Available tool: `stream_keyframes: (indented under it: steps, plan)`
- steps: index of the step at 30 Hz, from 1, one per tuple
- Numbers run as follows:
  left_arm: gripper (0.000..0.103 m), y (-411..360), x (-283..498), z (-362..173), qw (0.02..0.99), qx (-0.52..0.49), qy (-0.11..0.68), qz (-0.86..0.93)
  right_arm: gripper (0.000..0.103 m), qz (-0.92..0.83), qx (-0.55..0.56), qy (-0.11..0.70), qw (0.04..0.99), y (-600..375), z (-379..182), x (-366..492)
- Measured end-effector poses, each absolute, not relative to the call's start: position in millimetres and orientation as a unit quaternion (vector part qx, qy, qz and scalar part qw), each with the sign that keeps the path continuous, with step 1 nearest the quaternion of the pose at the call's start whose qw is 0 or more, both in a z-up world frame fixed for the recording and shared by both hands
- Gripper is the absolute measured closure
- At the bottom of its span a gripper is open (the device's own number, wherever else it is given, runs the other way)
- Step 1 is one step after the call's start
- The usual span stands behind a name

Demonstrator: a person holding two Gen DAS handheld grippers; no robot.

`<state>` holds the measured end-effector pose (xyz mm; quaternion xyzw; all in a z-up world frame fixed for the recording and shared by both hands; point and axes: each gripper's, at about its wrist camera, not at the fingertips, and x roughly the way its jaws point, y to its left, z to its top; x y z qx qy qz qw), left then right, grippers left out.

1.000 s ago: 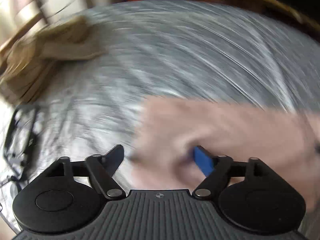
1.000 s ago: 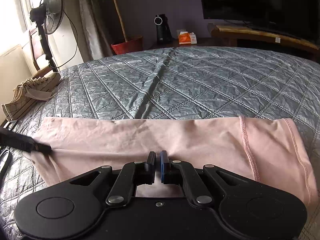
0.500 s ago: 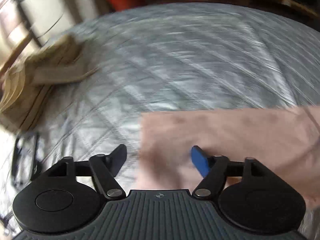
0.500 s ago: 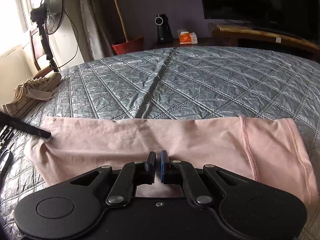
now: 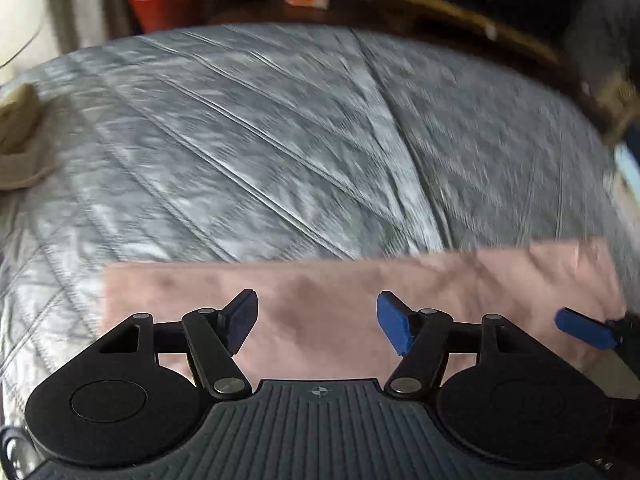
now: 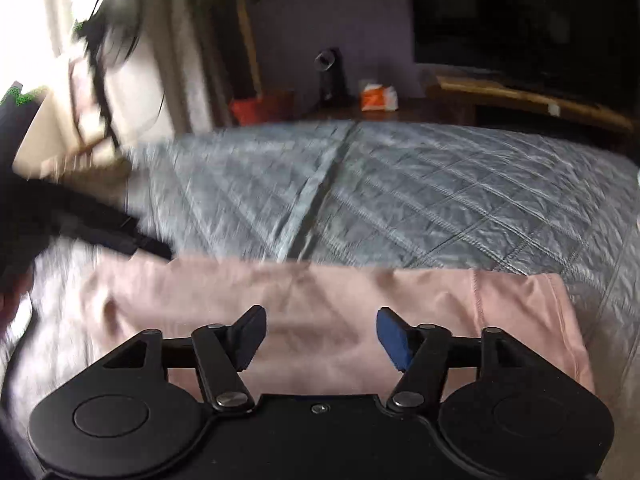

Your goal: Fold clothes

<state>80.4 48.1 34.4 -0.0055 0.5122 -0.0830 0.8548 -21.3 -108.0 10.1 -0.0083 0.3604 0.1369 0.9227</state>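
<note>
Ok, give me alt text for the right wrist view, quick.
The right claw stands open above a pink garment laid as a long folded strip on a grey quilted bedspread, nothing between its fingers; its jaws have just been opening. The left claw's dark finger shows at the garment's left end.

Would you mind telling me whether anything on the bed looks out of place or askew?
A tan sneaker lies at the left edge of the grey quilted bedspread, odd beside laundry. The pink garment lies flat as a folded band, its edges fairly straight; blur hides finer detail.
</note>
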Motion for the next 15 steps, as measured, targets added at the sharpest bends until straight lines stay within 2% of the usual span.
stream_keyframes:
  steps: [2, 3, 10, 15]
  plan:
    - [0.024, 41.6, 83.9, 26.7, 0.851, 0.012, 0.519, -0.079, 0.069, 0.143, -0.045, 0.380, 0.913, -100.2, 5.4, -23.0]
    - [0.024, 39.8, 85.2, 25.5, 0.851, 0.016, 0.520, -0.076, 0.071, 0.145, -0.061, 0.387, 0.909, -98.1, 3.7, -24.4]
    - [0.026, 44.5, 92.4, 29.7, 0.854, -0.027, 0.517, -0.056, 0.069, 0.171, -0.142, 0.422, 0.879, -91.4, 4.8, -45.9]
    - [0.026, 33.0, 84.6, 43.8, 0.869, -0.013, 0.487, -0.089, 0.059, 0.176, -0.060, 0.381, 0.906, -108.5, 24.9, -46.6]
